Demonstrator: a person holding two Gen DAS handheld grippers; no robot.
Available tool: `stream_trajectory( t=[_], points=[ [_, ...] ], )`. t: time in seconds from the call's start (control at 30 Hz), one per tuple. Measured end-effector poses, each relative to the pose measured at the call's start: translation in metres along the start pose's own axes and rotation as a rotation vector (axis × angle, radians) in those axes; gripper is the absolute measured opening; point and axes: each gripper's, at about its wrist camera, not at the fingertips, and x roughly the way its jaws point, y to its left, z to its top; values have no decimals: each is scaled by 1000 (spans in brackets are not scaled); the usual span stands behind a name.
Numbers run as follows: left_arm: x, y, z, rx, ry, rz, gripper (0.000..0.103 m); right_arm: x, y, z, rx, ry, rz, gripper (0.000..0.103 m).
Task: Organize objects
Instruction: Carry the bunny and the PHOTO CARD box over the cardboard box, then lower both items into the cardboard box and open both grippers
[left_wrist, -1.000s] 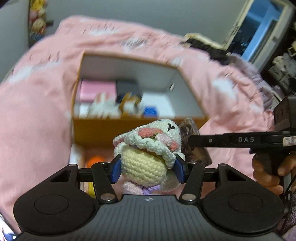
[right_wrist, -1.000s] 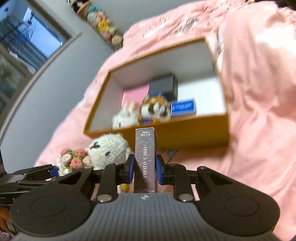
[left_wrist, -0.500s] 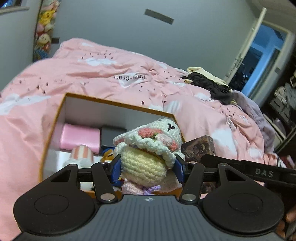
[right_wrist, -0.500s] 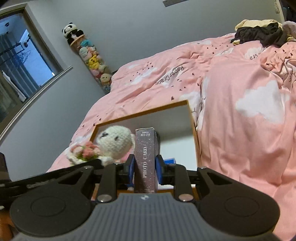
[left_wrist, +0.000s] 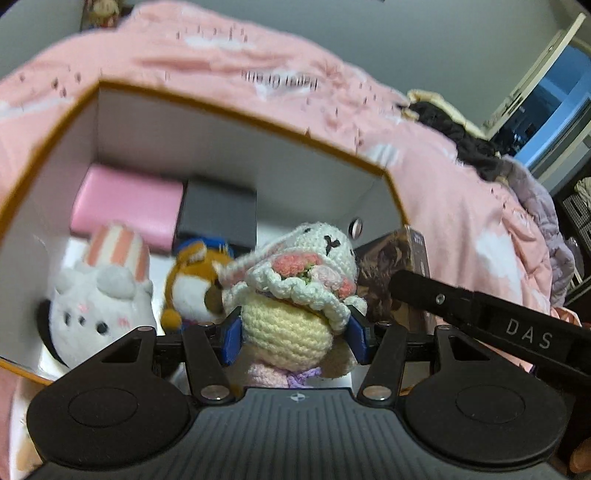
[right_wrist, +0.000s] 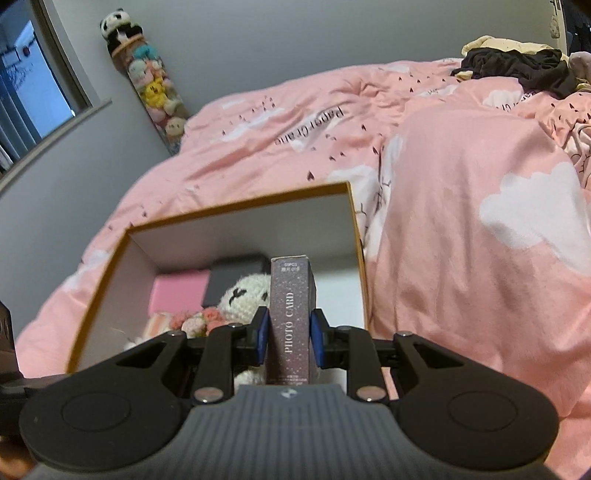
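- Crochet doll (left_wrist: 295, 295): white knitted head with stitched eyes, pink flower bouquet at its chest, pale yellow body. Held in the left hand-held gripper (left_wrist: 293, 338), blue pads pressing either side of the yellow body, jaws fairly wide around it. It hangs over the open box (left_wrist: 236, 110), just above the toys on the box floor.
- Handling, judged: light, soft, compressible yarn. The pads sink in a little, so the grip is forgiving and slip is unlikely. Not fragile; a short drop onto the box floor should do no harm. Best hold is where it is now, across the firm round body, not the frilly collar or bouquet, which would deform and snag.
- Photo card box (right_wrist: 291, 321): slim, dark, sparkly carton printed "PHOTO CARD", standing upright in the right hand-held gripper (right_wrist: 290, 339), jaws narrow and clamped on its two broad faces. It sits over the right part of the box.
- Handling, judged: light, stiff card with smooth faces; it could slide or crush if squeezed hard. A hold low on the flat sides, as now, suits it.
- Box contents: pink case (left_wrist: 125, 203) and dark case (left_wrist: 218, 214) against the far wall, white striped plush (left_wrist: 99, 295) and orange plush (left_wrist: 192, 288) in front. Free floor shows on the right.
- Box rests on a pink duvet (right_wrist: 461, 221) on a bed: a soft base, so it may tip if pressed.
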Motion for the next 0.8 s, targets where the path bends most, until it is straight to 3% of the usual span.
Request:
stream_trajectory(
  t=[0.27,0.4,0.53,0.63,0.67,0.73,0.8],
  points=[
    [10,-1,-6,83,79,-69,70,19,10,-9,-97,26,-76,25],
    [-1,3,-9,103,71,-108,70,22,10,-12,-110,35,-80,25],
    [-12,5,-6,108,73,-139,62,22,9,-12,-108,44,-88,25],
    [-17,13,1,52,49,-171,59,24,9,-12,-112,71,-81,25],
    [-19,16,5,35,40,-168,58,26,9,-13,-103,85,-73,25],
    [-22,20,9,37,20,-148,44,29,7,-15,-84,96,-48,25],
    [-23,23,13,37,19,-121,41,32,5,-14,-53,102,-9,25]
  ],
)
